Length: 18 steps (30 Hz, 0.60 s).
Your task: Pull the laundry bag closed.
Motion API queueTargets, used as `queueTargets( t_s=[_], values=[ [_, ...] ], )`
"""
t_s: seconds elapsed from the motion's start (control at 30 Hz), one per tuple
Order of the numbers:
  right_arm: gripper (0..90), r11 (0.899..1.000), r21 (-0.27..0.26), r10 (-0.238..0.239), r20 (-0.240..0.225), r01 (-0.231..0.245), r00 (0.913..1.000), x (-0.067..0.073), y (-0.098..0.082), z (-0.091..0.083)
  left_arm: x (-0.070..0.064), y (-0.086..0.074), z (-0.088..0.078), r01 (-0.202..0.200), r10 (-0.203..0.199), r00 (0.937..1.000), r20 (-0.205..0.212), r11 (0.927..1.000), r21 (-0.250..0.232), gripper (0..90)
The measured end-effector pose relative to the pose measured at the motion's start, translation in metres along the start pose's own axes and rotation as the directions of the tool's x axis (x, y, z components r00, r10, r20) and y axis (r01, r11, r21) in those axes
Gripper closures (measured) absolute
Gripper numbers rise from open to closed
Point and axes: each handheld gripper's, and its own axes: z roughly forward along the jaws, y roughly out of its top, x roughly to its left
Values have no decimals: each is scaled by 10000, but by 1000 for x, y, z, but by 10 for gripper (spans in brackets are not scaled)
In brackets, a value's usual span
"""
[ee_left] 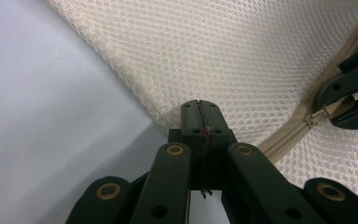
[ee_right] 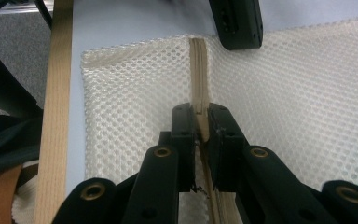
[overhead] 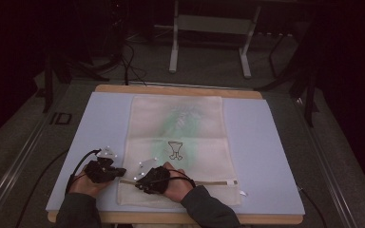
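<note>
Both hand-held black grippers crowd the near left corner of the cream mesh zip bag (overhead: 176, 137), the left gripper (overhead: 119, 171) just beside the right gripper (overhead: 140, 183), while the pale blue board (overhead: 261, 156) lies open to the right and along the far edge.

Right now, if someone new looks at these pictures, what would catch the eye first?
First, the cream mesh laundry bag lying flat in the middle of the pale blue board, with green showing through it. Next, at its near edge, the right tool is shut on the zipper, and the left tool pinches the bag's corner beside it.
</note>
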Motion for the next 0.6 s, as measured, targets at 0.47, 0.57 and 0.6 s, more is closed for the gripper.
queueTargets(
  t_s=[0.47,0.57,0.6],
  values=[
    [821,10000,71,10,53,-11,10000,-1,-8,-8,0,0,0,-32,32,10000,-22,10000,12,899],
    [821,10000,78,56,51,-57,10000,-2,-9,-9,-1,0,0,-35,35,10000,-49,10000,21,899],
    [821,10000,52,66,49,-66,10000,-2,-10,-9,-1,0,0,-35,35,10000,-49,10000,21,900]
  ],
)
